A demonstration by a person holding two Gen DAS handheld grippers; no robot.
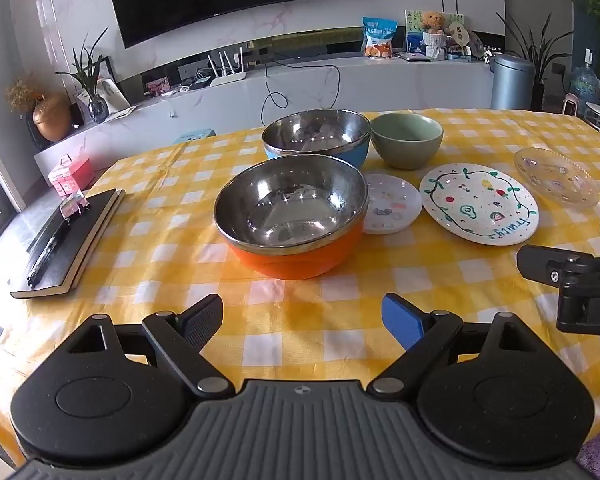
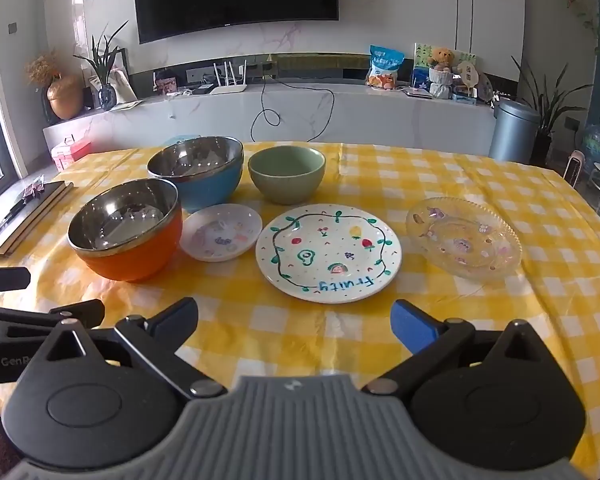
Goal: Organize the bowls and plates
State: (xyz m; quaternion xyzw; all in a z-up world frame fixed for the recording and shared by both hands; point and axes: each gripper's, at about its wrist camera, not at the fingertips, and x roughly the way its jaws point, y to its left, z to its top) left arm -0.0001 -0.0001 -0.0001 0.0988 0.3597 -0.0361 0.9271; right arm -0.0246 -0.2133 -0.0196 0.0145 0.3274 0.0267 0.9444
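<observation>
I see both tools over the near edge of the surface point(image 2: 480, 184), which is covered by a yellow and white checked cloth. The left tool point(image 1: 302, 318) has its jaws spread wide with nothing between them, only the cloth below. The right tool point(image 2: 296, 322) is also spread wide and empty. In the left view the right tool shows at the right edge with a white letter "D" on its body; in the right view the left tool shows at the left edge with the letters "GenR" readable, the rest cut off.

The orange bowl point(image 2: 126, 232), steel inside, stands toward the left side of the surface, ahead of the left tool. Behind it, closer to the far edge, is the blue bowl point(image 2: 198, 174), also steel inside, and just beside that on its right the green bowl point(image 2: 287, 174). The small white plate point(image 2: 221, 232) lies just beside the orange bowl on its right; in the left view the bowl hides a part of its rim. Next to it is the large white plate point(image 2: 328, 254), painted with fruits and a green vine, and the word "Fruity" in blue letters near its front rim. The clear glass plate point(image 2: 463, 238) lies apart, toward the right edge.

At the left edge of the surface a dark notebook point(image 1: 66, 240) lies with a pen on it. The small print on the other plates I cannot read.
</observation>
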